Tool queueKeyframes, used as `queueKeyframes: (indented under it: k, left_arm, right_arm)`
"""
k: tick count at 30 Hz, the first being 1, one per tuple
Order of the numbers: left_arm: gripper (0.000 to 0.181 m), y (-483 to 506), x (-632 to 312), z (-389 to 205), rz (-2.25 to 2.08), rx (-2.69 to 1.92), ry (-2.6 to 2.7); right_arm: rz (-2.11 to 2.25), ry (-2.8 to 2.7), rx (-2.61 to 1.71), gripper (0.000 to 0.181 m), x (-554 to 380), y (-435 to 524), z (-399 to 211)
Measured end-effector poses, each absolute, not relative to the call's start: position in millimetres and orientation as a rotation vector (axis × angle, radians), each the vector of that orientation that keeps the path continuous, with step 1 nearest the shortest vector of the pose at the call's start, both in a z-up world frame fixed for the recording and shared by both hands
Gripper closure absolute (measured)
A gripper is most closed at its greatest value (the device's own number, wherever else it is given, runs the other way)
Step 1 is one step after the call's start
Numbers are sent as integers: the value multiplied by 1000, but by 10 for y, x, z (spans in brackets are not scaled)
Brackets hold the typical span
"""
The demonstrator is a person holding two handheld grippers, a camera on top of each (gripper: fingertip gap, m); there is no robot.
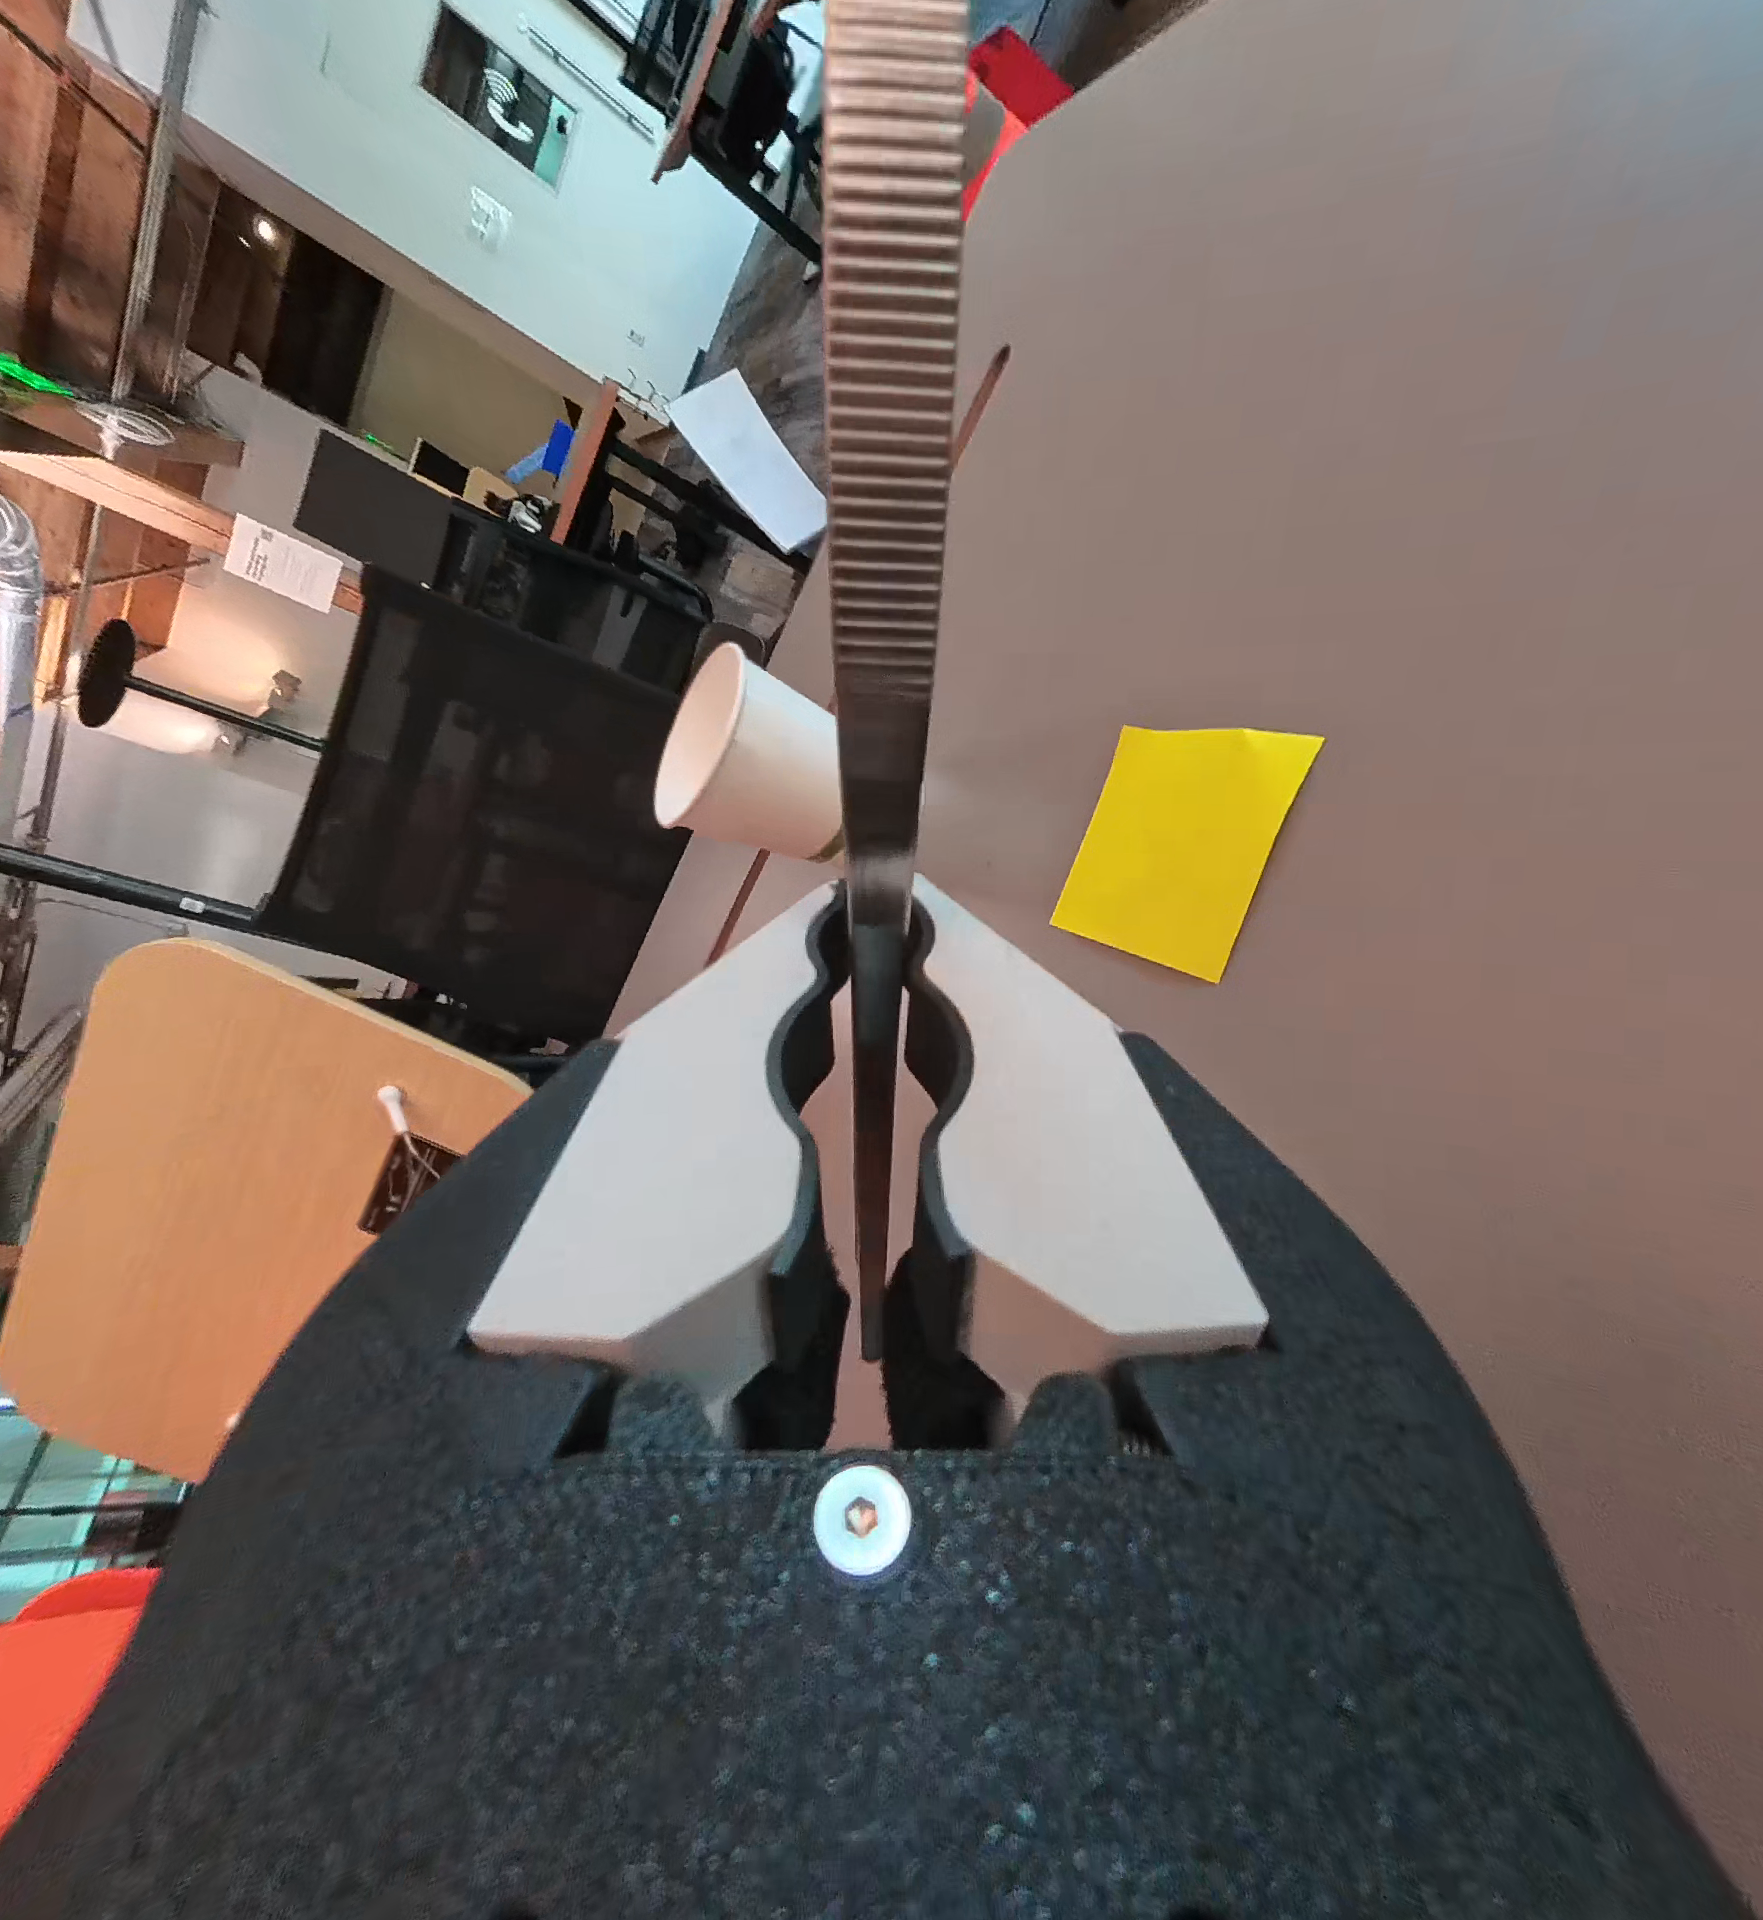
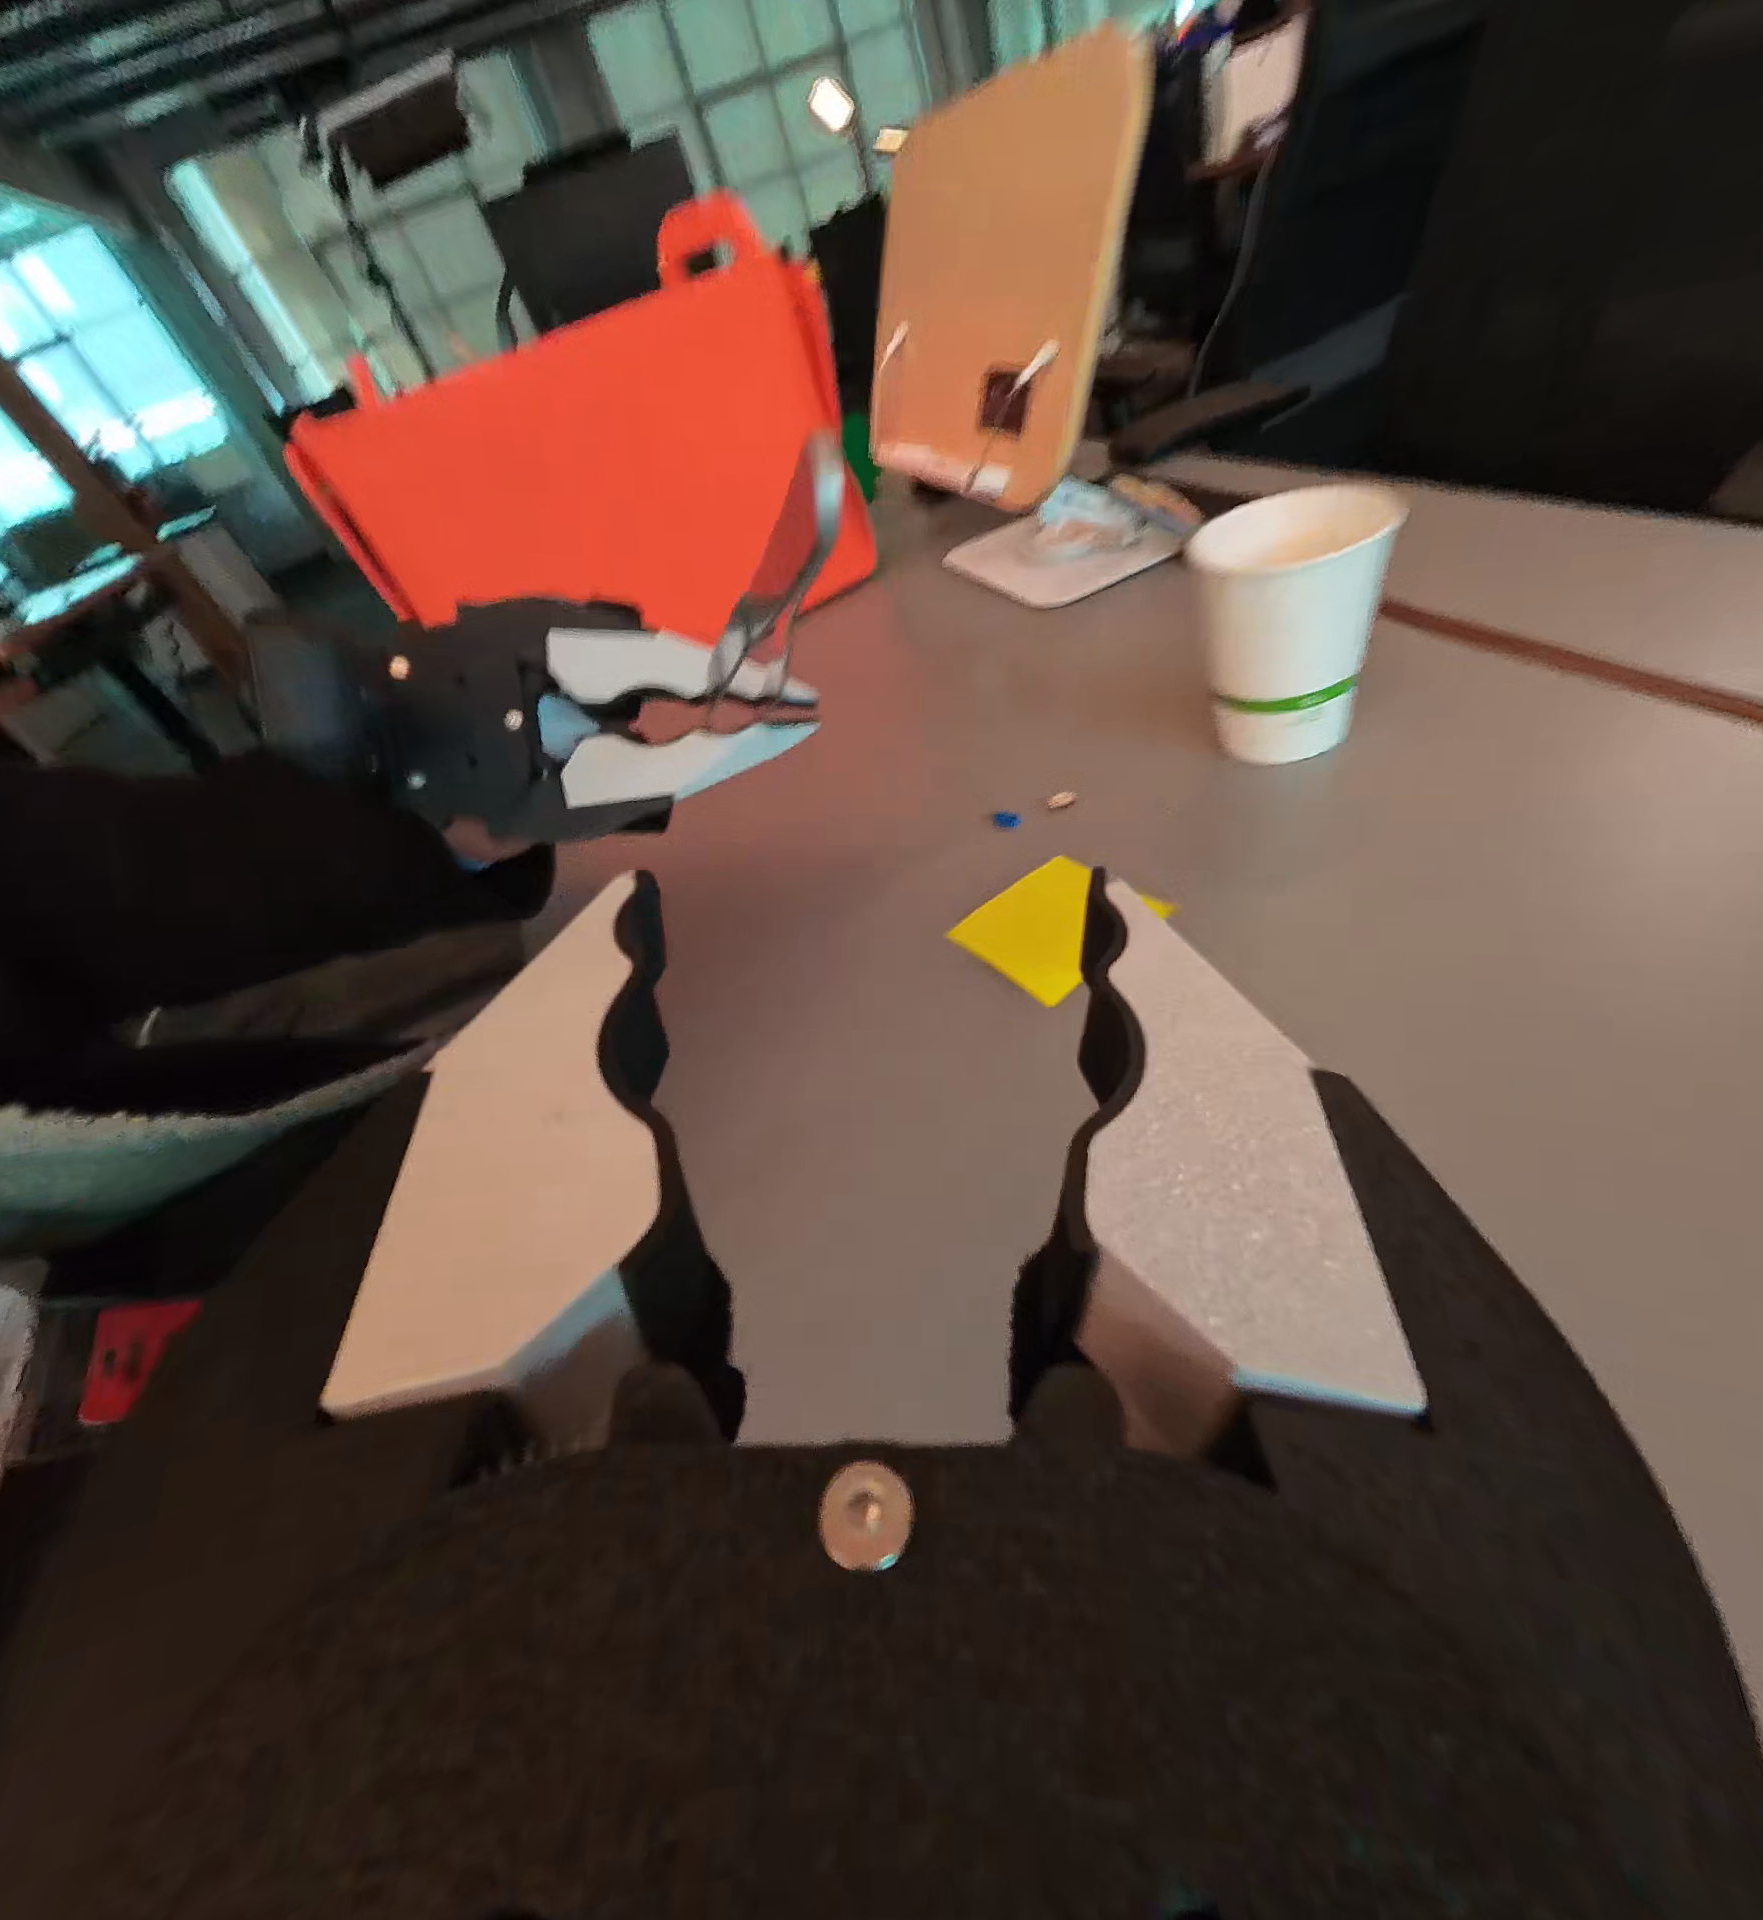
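surface: grey table [image 2: 1479, 987] | on it: white paper cup [image 2: 1287, 623], yellow sticky note [image 2: 1028, 930], orange case [image 2: 586, 488]

The grey table [image 2: 1479, 987] lies mostly bare in front of the right gripper [image 2: 872, 894], whose fingers stand wide apart above it, so a gripper could pass along the near middle. A flat yellow note [image 2: 1022, 930] lies just ahead under the right finger and blocks nothing. A white paper cup [image 2: 1287, 623] stands upright farther in, toward the right edge. At the far edge an orange case [image 2: 586, 447] and a wooden board [image 2: 1002, 260] stand up and close that side. The left gripper [image 2: 742, 707], clamped on a ridged metal tool [image 1: 892, 416], hangs over the left part of the table.
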State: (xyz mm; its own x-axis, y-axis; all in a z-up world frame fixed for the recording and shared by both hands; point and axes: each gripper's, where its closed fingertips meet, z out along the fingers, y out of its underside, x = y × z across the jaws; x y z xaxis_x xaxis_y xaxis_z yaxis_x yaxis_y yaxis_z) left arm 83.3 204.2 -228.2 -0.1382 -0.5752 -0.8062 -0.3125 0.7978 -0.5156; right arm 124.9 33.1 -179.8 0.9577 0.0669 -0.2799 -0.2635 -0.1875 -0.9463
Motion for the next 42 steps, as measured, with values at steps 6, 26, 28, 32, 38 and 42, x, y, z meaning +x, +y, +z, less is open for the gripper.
queueKeyframes:
  k: [6, 26, 28, 32, 38, 42]
  left_arm:
    - [175, 1894, 820, -2205, -318, -659, 1714]
    - [175, 1626, 807, -2309, -350, -549, 1780]
    - [175, 1622, 805, -2320, -352, -548, 1785]
    - [174, 1604, 798, -2359, -399, -592, 1819]
    - [175, 1559, 770, -2417, -352, -524, 1866]
    - [175, 1535, 778, -2411, -344, -495, 1872]
  right_arm:
    - [341, 50, -1695, 119, 719, 1011, -1694]
    - [241, -69, -1730, 162, 572, 1053, -1749]
    - [215, -71, -1743, 165, 585, 1048, -1773]
    - [204, -54, -1748, 168, 613, 1042, -1808]
    - [193, -68, -1763, 167, 575, 1001, -1850]
    - [148, -70, -1761, 167, 563, 972, -1848]
